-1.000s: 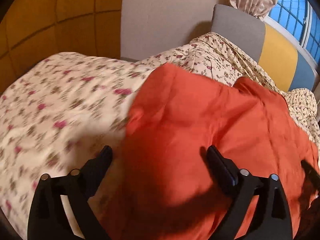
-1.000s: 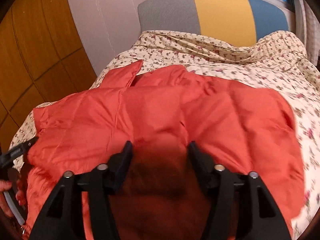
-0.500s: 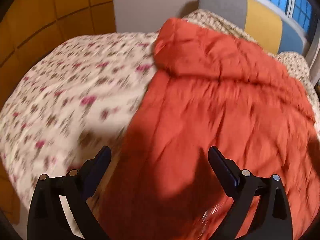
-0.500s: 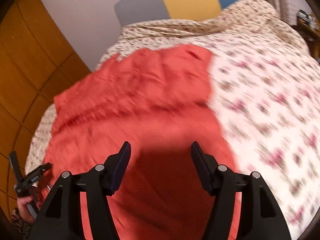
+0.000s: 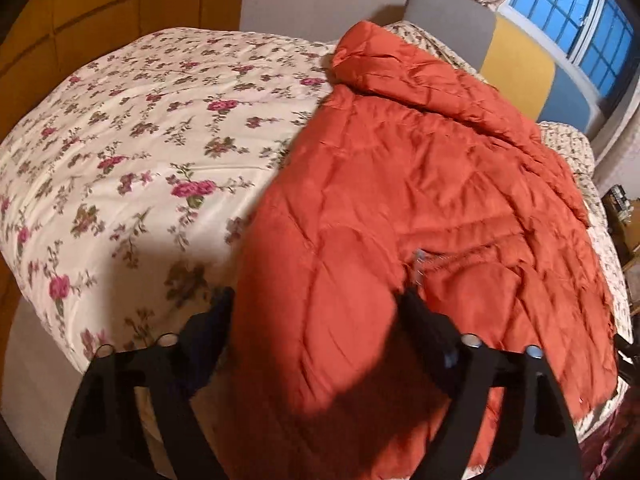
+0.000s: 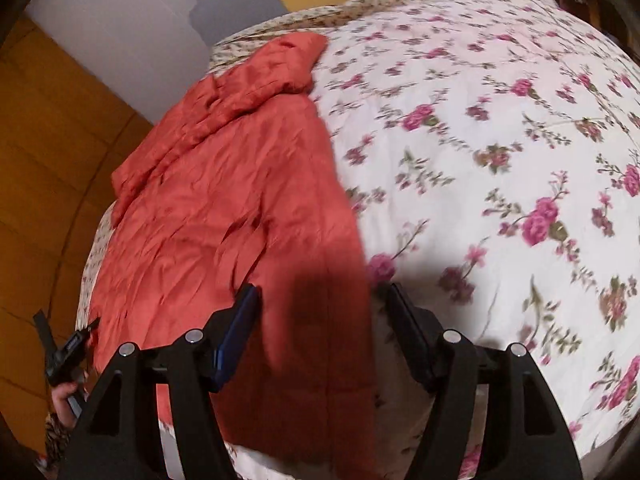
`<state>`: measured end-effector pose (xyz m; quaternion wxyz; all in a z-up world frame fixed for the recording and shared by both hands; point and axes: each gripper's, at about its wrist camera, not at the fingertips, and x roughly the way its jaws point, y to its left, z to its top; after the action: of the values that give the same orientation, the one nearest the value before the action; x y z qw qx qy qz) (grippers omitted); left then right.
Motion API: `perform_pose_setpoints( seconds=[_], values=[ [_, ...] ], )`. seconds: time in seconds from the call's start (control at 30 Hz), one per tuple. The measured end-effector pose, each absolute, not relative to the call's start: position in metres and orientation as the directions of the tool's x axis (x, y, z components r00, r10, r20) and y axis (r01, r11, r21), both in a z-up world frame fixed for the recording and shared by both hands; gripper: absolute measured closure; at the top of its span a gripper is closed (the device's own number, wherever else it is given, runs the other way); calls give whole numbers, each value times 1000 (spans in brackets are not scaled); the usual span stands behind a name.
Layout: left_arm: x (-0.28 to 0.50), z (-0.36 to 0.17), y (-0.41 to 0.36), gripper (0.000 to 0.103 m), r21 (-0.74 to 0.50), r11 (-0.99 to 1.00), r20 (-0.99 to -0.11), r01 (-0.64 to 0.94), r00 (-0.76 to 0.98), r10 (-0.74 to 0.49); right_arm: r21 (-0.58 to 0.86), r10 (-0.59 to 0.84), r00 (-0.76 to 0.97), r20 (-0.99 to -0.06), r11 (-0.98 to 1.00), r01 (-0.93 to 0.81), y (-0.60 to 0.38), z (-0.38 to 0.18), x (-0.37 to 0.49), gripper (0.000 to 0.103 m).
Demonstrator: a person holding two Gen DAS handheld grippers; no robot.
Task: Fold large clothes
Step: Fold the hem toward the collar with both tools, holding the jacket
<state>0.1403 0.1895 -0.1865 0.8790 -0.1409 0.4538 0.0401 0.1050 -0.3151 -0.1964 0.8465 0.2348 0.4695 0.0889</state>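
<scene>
The orange jacket [image 5: 420, 200] lies lengthwise on the floral bed [image 5: 140, 160], seemingly folded once; further folds remain. Left gripper [image 5: 316, 312] and right gripper [image 6: 320, 304] hover, jaws spread, holding nothing

Orange quilted jacket [image 5: 420, 208] lies spread lengthwise, wrinkled, on the bed.

Each wrist camera looks forward and down along its own parted fingers from close above the near bed edge. Both share the orange quilted jacket [image 5: 420, 200] [image 6: 224, 200] on the floral bedspread [image 5: 140, 152] [image 6: 500, 140], with the headboard [image 5: 516, 68] far ahead.
</scene>
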Motion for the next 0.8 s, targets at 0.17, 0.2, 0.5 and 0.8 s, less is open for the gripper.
perform_pose_setpoints(
  seconds=[0.17,0.2,0.5,0.8],
  values=[
    [130,-180,166,77,-188,975,-796,-120,600,-80,460,392,542,-743,888,-10,-292,-196,99,80],
    [126,-175,161,81,-181,979,-786,-99,613,-83,480,408,548,-730,877,-15,-292,-195,99,86],
    [78,-142,147,88,-215,977,-700,-10,699,-147,559,491,612,-620,824,-94,-311,-169,69,92],
    [12,-120,158,88,-434,899,-613,61,711,-345,658,618,615,-490,725,-205,-334,-141,7,92]
  ],
)
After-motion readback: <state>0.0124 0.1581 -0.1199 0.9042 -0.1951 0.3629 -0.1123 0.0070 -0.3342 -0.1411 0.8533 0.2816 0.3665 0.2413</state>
